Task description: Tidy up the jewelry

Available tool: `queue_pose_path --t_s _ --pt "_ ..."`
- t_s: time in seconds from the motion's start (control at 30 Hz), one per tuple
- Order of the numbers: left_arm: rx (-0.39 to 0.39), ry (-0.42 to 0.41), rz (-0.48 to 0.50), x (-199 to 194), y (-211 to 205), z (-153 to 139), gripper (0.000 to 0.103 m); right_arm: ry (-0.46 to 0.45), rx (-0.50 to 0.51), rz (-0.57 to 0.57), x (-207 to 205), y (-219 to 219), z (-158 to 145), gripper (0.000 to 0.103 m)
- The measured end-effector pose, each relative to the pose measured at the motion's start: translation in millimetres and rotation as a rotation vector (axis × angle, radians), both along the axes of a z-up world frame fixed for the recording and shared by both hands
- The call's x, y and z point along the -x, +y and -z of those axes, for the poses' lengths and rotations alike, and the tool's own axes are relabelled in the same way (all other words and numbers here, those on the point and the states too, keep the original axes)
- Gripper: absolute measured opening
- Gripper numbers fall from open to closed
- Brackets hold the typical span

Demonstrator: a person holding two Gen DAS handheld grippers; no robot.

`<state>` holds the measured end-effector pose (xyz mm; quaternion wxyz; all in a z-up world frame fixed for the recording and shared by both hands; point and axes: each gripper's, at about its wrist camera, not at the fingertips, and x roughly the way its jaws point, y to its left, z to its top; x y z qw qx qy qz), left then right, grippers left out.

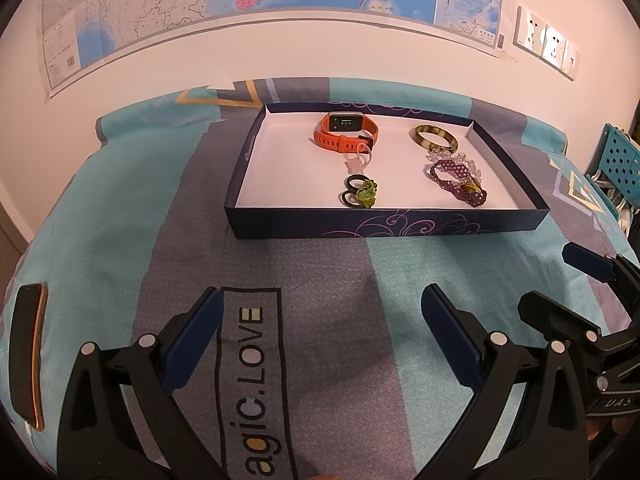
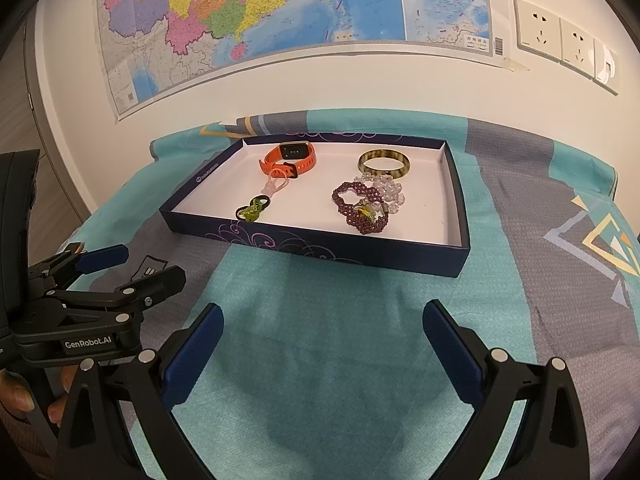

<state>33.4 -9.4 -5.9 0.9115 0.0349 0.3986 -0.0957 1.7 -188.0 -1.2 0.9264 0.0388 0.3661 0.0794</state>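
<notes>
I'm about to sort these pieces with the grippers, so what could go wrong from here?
1. The purple beaded bracelet lies against the clear bead bracelet, with a small ring on top; lifting one may drag the others.
2. The green ring touches the black rings; a pinch could catch several.
3. The light box on soft bedding may slide if nudged.

bed [image 1: 120, 184] — patterned sheet | on it: box [image 1: 384, 232], phone [image 1: 28, 352]
</notes>
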Motion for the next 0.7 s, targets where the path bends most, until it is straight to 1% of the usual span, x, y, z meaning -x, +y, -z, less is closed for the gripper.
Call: queue_pose_path --t_s 0.7 --pt "0.003 0.003 -0.002 -0.1 0.8 1.1 0.098 0.006 -0.001 0.002 0.4 0.8 1.3 0.096"
